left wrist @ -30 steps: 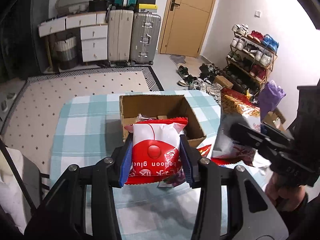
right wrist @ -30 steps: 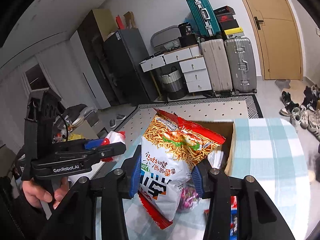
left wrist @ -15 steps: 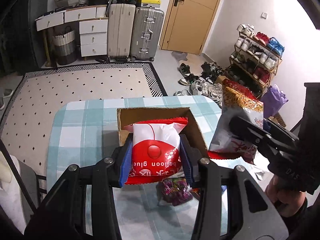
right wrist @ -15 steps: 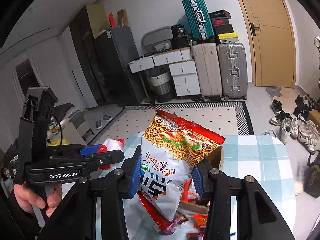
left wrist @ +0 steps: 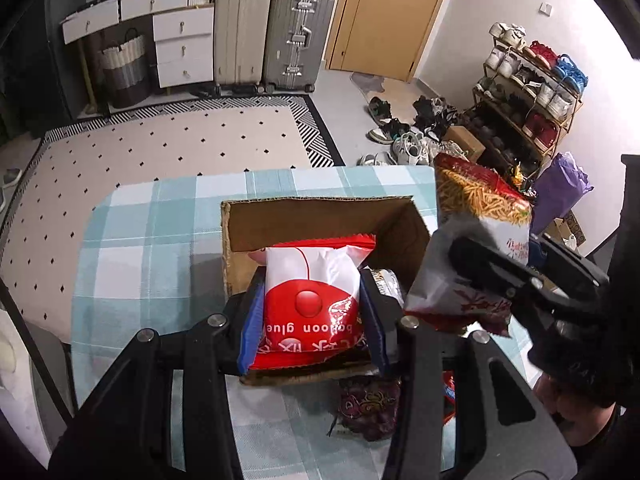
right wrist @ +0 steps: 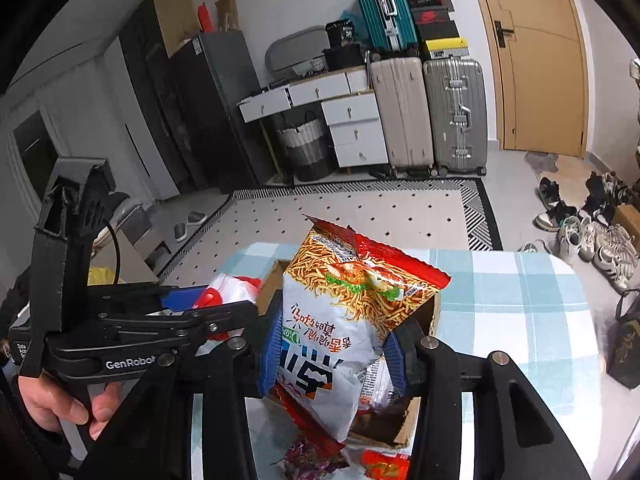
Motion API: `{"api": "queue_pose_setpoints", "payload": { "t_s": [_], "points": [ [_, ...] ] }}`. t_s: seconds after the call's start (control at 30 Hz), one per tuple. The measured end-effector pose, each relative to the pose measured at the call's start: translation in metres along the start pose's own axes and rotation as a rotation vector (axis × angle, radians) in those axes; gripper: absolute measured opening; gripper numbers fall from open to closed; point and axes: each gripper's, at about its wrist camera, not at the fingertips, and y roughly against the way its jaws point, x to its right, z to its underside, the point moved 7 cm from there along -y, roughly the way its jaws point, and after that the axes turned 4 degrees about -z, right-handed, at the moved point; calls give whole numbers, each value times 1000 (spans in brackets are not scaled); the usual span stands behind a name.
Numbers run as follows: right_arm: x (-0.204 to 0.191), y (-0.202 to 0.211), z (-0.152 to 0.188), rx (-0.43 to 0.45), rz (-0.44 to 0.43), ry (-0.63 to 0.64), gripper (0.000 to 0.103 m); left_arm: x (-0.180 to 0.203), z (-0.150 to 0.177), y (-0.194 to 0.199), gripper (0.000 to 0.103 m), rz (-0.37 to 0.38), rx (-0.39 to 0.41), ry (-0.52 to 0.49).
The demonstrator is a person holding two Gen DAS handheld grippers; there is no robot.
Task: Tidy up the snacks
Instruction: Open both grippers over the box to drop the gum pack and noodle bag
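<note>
My left gripper (left wrist: 311, 322) is shut on a red and white snack bag (left wrist: 314, 292) and holds it over the open cardboard box (left wrist: 320, 216) on the checked table. My right gripper (right wrist: 334, 350) is shut on a noodle-snack bag (right wrist: 352, 320), held above the box's right side; that bag also shows in the left wrist view (left wrist: 476, 240). The left gripper appears in the right wrist view (right wrist: 192, 312) with its bag (right wrist: 228, 288). A purple snack pack (left wrist: 370, 404) lies on the table in front of the box.
The blue checked tablecloth (left wrist: 160, 248) covers the table, with its edges near the box. More small packs (right wrist: 384, 462) lie by the box's near side. Suitcases (left wrist: 272, 28), drawers, a shoe rack (left wrist: 532, 92) and a spotted rug stand beyond.
Both grippers have moved forward and down with their bags. The red and white bag now hangs over the box opening and the noodle bag is above the box's right side.
</note>
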Motion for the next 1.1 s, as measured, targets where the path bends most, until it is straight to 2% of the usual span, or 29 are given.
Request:
{"api": "queue_pose_setpoints", "payload": {
  "t_s": [0.23,0.27,0.33,0.37,0.4,0.47,0.73,1.1],
  "points": [
    [15,-37,19,-52,2,-10,44,-1,1,-39,40,10,-38,1],
    [16,-43,21,-68,3,-6,45,-4,1,-44,43,0,-47,13],
    [17,-54,25,-96,5,22,51,-14,-1,-54,63,-35,-69,43],
    [18,-55,28,-89,26,41,59,-19,-1,-57,77,-49,-75,59],
    [20,-55,28,-79,53,58,67,-22,0,-57,78,-43,-64,69],
    [22,-51,28,-52,58,68,71,-26,1,-55,78,-32,-43,68],
    [26,-8,18,39,41,52,71,-34,8,-32,78,-60,-4,57],
    [7,57,14,124,49,63,71,-11,16,31,79,-80,64,19]
  ]
}}
